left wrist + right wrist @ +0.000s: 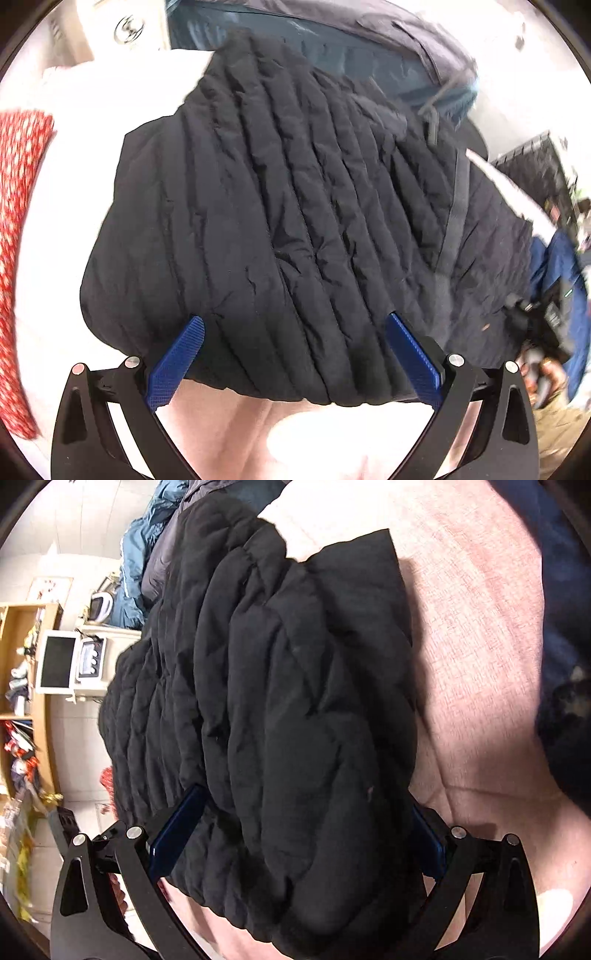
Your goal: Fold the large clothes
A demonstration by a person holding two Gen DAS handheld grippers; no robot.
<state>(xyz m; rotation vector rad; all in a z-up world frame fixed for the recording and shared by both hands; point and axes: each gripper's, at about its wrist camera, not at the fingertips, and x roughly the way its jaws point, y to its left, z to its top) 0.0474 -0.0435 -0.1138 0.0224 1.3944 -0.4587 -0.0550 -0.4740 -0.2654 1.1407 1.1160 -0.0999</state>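
A black quilted puffer jacket [280,206] lies bunched on a pink sofa-like surface [258,424]. My left gripper [295,325] has its blue fingers [177,362] spread wide, with the jacket's near edge between them; the jaws are open. In the right wrist view the same jacket [280,709] fills the middle. My right gripper [299,805] also has its jaws wide apart, with a thick fold of the jacket between the blue pads [181,823]. The right pad is mostly hidden by fabric.
A blue jacket and a grey garment [332,48] lie beyond the black one. A red spotted cloth [18,229] is at the left. A wooden shelf [26,701] and a white appliance [59,661] stand at the left of the right wrist view. The pink cushion [480,646] extends right.
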